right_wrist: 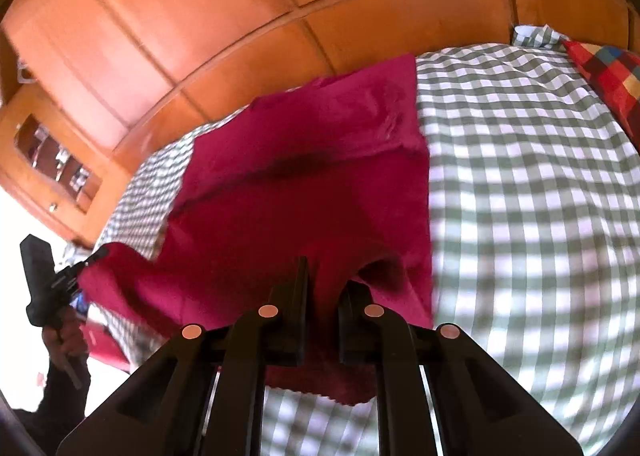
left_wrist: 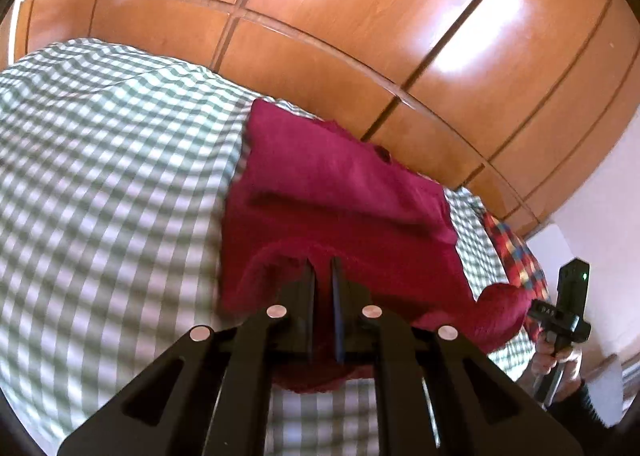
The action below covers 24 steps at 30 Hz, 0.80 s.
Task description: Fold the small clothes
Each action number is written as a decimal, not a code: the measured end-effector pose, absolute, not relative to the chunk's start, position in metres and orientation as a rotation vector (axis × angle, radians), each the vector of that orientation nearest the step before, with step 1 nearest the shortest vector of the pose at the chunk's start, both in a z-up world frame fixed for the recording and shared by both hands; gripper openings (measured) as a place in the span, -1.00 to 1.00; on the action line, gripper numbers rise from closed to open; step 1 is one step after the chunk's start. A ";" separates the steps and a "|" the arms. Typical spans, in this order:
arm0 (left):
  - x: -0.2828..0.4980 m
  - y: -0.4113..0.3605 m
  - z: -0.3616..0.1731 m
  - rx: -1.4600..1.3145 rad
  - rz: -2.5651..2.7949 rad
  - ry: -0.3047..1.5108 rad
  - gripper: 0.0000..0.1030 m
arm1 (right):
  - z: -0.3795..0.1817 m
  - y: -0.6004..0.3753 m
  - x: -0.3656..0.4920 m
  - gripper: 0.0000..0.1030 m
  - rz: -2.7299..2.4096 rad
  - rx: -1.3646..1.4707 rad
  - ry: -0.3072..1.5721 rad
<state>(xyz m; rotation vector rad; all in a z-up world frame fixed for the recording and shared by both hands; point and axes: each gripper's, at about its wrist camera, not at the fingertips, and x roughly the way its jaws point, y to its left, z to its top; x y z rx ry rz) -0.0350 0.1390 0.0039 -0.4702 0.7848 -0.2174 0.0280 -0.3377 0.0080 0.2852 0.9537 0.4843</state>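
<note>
Crimson cloth, a small garment (left_wrist: 344, 192), lies on the green-checked bed (left_wrist: 100, 176) in front of a wooden wardrobe (left_wrist: 360, 16), its far part flat and already doubled into a band, its near edge raised. Going left to right: the left tongs (left_wrist: 323, 268) are closed on the near left corner of the garment, fabric bunched between the pads and hanging below them. In the right wrist view the right tongs (right_wrist: 326, 276) are likewise closed on the near right corner, with the hem draping underneath. Each view catches the other tool held in a person's hand at its edge. A multicoloured checked pillow (right_wrist: 608, 76) sits at the far right of the bed, well clear.

My reading is that the step in hand is a fold of the near edge over the far part. The next move calls for carrying both corners forward together, level with each other, then laying them down square before letting go.
</note>
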 end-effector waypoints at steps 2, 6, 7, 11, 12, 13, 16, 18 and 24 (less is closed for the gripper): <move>-0.007 0.139 0.001 -0.467 -0.197 0.805 -0.88 | 0.004 -0.336 0.050 -0.80 0.457 0.283 0.970; 0.038 0.142 -0.011 -0.505 -0.159 0.851 -0.67 | -0.009 -0.335 0.083 -0.80 0.407 0.284 1.001; 0.047 0.146 -0.015 -0.522 -0.134 0.853 -0.59 | -0.011 -0.336 0.089 -0.80 0.402 0.285 1.005; 0.053 0.175 -0.019 -0.624 -0.057 0.813 0.30 | -0.012 -0.340 0.100 0.08 0.439 0.357 1.003; 0.050 0.181 -0.020 -0.649 -0.054 0.808 0.30 | -0.010 -0.342 0.100 0.42 0.454 0.380 0.993; 0.046 0.187 -0.022 -0.661 -0.047 0.802 0.30 | -0.005 -0.345 0.098 0.51 0.449 0.395 0.964; 0.032 0.188 -0.030 -0.615 -0.048 0.816 0.30 | 0.005 -0.358 0.087 0.53 0.458 0.429 0.918; 0.022 0.180 -0.035 -0.552 -0.063 0.834 0.26 | 0.007 -0.368 0.078 0.53 0.441 0.425 0.910; -0.013 0.155 -0.059 -0.425 -0.101 0.871 0.27 | -0.027 -0.390 0.046 0.53 0.384 0.404 0.977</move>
